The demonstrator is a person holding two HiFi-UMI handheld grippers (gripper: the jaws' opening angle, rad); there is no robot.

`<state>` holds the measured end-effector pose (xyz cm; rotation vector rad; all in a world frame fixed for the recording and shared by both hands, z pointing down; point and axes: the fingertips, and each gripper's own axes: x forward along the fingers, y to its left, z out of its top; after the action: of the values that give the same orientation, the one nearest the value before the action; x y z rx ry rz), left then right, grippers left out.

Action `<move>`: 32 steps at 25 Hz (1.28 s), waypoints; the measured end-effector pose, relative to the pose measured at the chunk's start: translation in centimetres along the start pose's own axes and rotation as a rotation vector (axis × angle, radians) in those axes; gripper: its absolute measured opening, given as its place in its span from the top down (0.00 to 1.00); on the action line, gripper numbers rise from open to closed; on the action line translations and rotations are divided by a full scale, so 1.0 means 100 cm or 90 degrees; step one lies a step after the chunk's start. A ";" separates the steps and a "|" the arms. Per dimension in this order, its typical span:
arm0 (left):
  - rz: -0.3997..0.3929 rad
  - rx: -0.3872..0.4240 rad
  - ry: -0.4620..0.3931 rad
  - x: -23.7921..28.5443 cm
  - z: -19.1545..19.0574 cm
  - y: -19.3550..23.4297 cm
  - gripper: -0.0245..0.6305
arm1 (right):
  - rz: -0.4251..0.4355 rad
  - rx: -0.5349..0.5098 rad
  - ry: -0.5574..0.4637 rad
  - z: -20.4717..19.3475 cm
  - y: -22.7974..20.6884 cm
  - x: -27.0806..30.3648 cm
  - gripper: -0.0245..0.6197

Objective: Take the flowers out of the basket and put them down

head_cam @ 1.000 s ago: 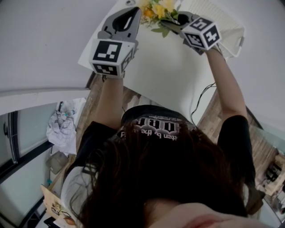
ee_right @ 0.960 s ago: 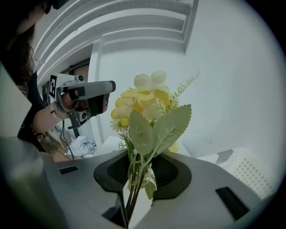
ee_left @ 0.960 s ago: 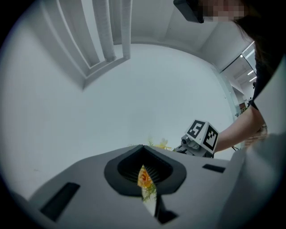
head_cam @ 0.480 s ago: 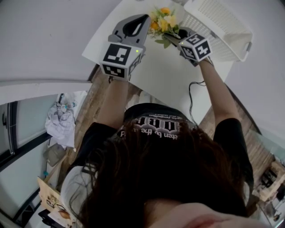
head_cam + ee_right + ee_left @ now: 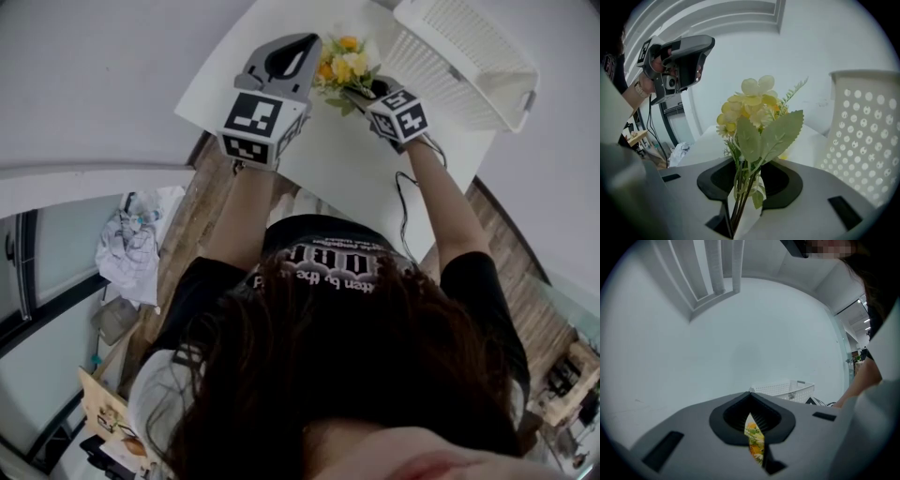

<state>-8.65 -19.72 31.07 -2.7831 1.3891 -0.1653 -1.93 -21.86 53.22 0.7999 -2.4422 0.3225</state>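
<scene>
A bunch of yellow artificial flowers [image 5: 342, 67] with green leaves stands upright just above the white table [image 5: 328, 159], left of the white perforated basket [image 5: 511, 80]. My right gripper [image 5: 363, 91] is shut on its stems; in the right gripper view the stems [image 5: 740, 192] sit pinched between the jaws of the right gripper [image 5: 743, 187], which have just been easing open a little. The blooms [image 5: 754, 112] rise in front of the basket wall [image 5: 867, 136]. My left gripper [image 5: 298, 42] hovers left of the bunch, shut and holding nothing. Through its slit [image 5: 752, 420] the flowers [image 5: 753, 439] show.
The basket [image 5: 780, 388] lies at the table's far right corner. A black cable [image 5: 412, 187] runs off the table's near edge by my right forearm. Wooden floor lies below, with crumpled bags [image 5: 131, 253] to the left. My left gripper [image 5: 679, 61] shows in the right gripper view.
Both grippers have come down toward the table. The right one has carried the flowers lower, clear of the basket; the left has sunk a little beside them.
</scene>
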 end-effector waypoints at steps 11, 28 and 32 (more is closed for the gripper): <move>-0.001 -0.008 0.009 0.006 -0.006 -0.001 0.97 | 0.005 0.014 0.038 -0.034 0.004 0.012 0.59; -0.028 -0.010 0.014 0.024 -0.008 -0.017 0.97 | -0.001 0.012 -0.036 -0.004 0.001 -0.014 0.32; -0.036 -0.009 0.015 0.028 -0.008 -0.021 0.97 | -0.013 0.020 -0.078 0.014 -0.001 -0.031 0.32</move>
<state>-5.39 -20.67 32.23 -2.8424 1.3213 -0.1908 -0.35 -21.01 50.34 0.8814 -2.5459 0.3143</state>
